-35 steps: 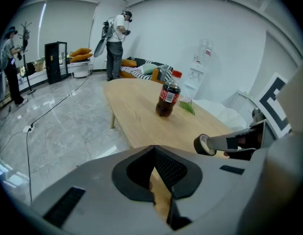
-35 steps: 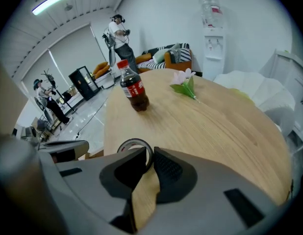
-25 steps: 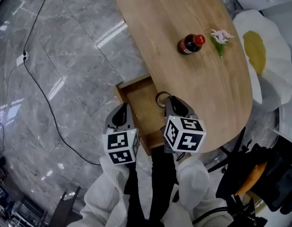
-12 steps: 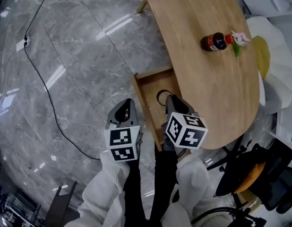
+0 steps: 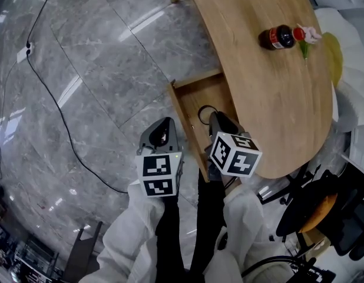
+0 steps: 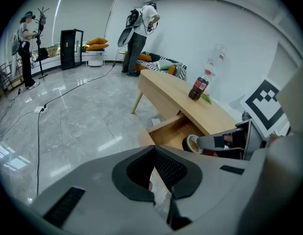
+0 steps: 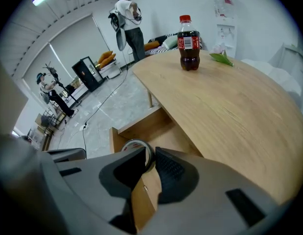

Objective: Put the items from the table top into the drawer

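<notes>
Glossy marble floor [image 5: 99, 69], oval wooden table [image 5: 270, 87], ring-shaped tape roll [image 7: 131, 143]

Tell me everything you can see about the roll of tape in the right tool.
The roll of tape is a small ring, dark outside and paler inside, with an open centre. The right tool pinches its wall at the jaw tips, so it sticks out ahead of them, tilted, its hole visible from above. It hangs over the open wooden drawer; whether its lower edge touches the drawer floor cannot be told. Nothing else touches it.
</notes>
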`<state>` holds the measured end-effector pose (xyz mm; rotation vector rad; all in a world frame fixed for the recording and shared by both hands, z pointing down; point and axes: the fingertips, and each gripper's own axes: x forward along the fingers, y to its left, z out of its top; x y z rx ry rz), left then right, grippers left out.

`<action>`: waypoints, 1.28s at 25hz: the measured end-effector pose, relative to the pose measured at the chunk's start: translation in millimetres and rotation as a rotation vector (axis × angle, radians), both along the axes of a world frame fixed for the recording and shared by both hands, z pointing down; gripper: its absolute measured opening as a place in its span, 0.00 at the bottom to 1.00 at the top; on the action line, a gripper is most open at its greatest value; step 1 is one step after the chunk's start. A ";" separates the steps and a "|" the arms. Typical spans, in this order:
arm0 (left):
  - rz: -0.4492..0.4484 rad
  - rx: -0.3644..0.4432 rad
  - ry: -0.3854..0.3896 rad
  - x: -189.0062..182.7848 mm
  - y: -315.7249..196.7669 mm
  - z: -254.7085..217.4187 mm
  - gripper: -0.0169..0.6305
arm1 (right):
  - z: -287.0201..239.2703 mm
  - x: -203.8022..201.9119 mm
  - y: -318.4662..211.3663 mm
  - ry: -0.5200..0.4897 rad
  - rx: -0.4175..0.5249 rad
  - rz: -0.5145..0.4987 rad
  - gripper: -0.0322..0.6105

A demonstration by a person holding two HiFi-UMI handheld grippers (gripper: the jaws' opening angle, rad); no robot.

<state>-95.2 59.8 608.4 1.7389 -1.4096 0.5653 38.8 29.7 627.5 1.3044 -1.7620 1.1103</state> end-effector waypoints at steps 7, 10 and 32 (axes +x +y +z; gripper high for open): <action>0.012 0.003 -0.010 0.2 -6.1 -1.0 0.02 | 0.1 0.4 0.2 -0.035 -0.007 0.007 0.37; 0.016 0.008 -0.012 2.3 -10.0 -3.1 0.02 | -4.2 2.6 -4.6 -0.043 0.001 0.020 0.37; 0.056 0.060 -0.047 36.0 -43.0 -62.2 0.02 | -87.2 46.2 -31.1 -0.079 0.093 0.070 0.24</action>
